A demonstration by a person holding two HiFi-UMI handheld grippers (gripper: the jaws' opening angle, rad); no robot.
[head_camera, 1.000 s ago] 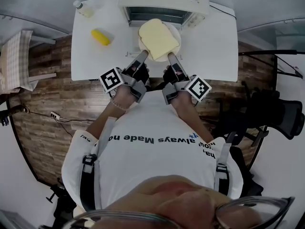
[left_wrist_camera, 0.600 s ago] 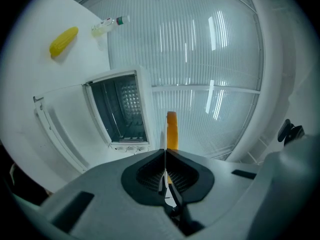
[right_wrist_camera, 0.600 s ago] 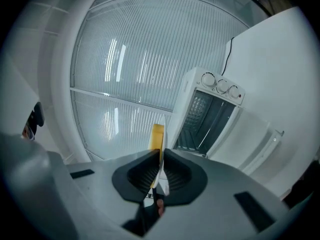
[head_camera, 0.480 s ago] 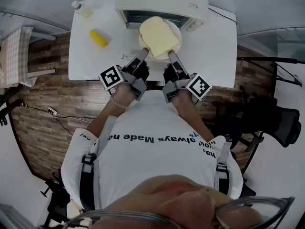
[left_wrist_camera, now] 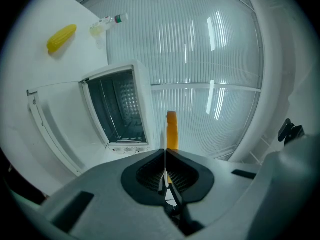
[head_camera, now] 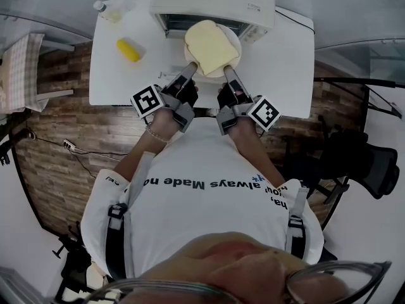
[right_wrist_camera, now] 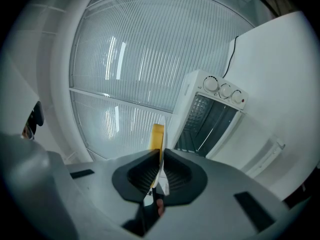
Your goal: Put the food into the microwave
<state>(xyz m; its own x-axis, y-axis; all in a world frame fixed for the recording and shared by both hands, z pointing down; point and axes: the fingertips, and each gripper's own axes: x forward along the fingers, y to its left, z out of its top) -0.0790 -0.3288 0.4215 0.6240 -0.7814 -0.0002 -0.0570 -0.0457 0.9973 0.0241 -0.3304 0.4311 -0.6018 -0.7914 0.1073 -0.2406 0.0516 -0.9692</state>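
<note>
A large pale slice of bread [head_camera: 211,46] lies on a round white plate [head_camera: 236,42], held level just in front of the white microwave [head_camera: 212,2]. Its door [left_wrist_camera: 52,129] is down and its cavity [left_wrist_camera: 117,106] open. My left gripper [head_camera: 190,71] is shut on the plate's near-left rim, my right gripper [head_camera: 228,73] on its near-right rim. From the left gripper [left_wrist_camera: 165,160] view, the plate is a thin edge-on line with the bread's orange crust [left_wrist_camera: 171,129] above it. From the right gripper [right_wrist_camera: 159,170] view, the crust [right_wrist_camera: 157,135] stands beside the microwave [right_wrist_camera: 210,115].
A yellow corn cob [head_camera: 128,50] lies on the white table [head_camera: 278,68] to the left of the microwave, a small clear bottle [head_camera: 107,11] at the far left corner. The microwave's knobs [right_wrist_camera: 222,90] and a black cable [right_wrist_camera: 231,54] are on its right side. Wooden floor surrounds the table.
Both grippers have carried the plate with the bread a little forward, so its far edge now overlaps the microwave's opening. Both grips are unchanged.
</note>
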